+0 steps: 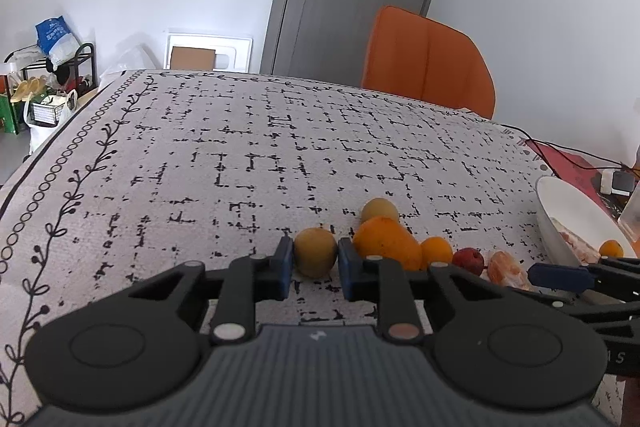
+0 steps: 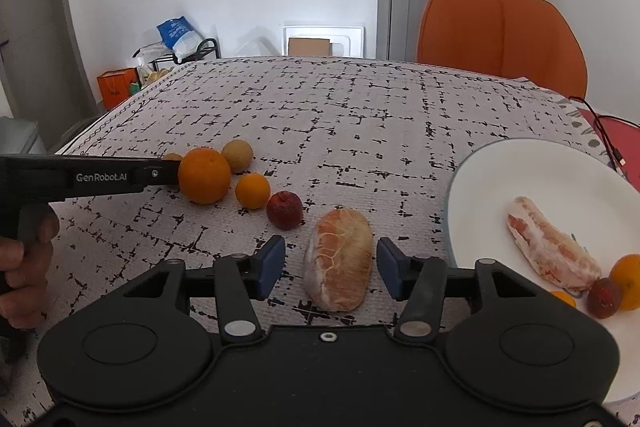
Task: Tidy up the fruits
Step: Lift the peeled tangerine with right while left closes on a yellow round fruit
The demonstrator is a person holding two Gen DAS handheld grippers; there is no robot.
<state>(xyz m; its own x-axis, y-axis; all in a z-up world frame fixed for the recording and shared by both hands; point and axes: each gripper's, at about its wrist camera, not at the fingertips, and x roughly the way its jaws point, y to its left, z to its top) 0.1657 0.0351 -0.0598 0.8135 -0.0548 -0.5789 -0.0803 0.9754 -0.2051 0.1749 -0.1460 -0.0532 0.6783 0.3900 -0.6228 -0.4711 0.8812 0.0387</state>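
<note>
A row of fruit lies on the tablecloth. My left gripper (image 1: 315, 259) has its blue pads on either side of a small tan round fruit (image 1: 315, 252); the pads touch or nearly touch it. Beside it are a large orange (image 1: 386, 241), another tan fruit (image 1: 380, 210), a small orange (image 1: 437, 250) and a small red fruit (image 1: 468, 260). My right gripper (image 2: 331, 267) is open around a peeled pomelo segment (image 2: 339, 263) on the cloth, with gaps on both sides. A white plate (image 2: 520, 179) at the right holds another pomelo segment (image 2: 554, 245), a red fruit (image 2: 604, 297) and oranges (image 2: 628, 281).
An orange chair (image 2: 500, 31) stands behind the table's far edge. A black cable (image 2: 604, 135) and a red mat (image 2: 618, 131) lie at the far right. The left gripper's body (image 2: 100, 177) reaches in from the left, ending at the large orange (image 2: 204, 175).
</note>
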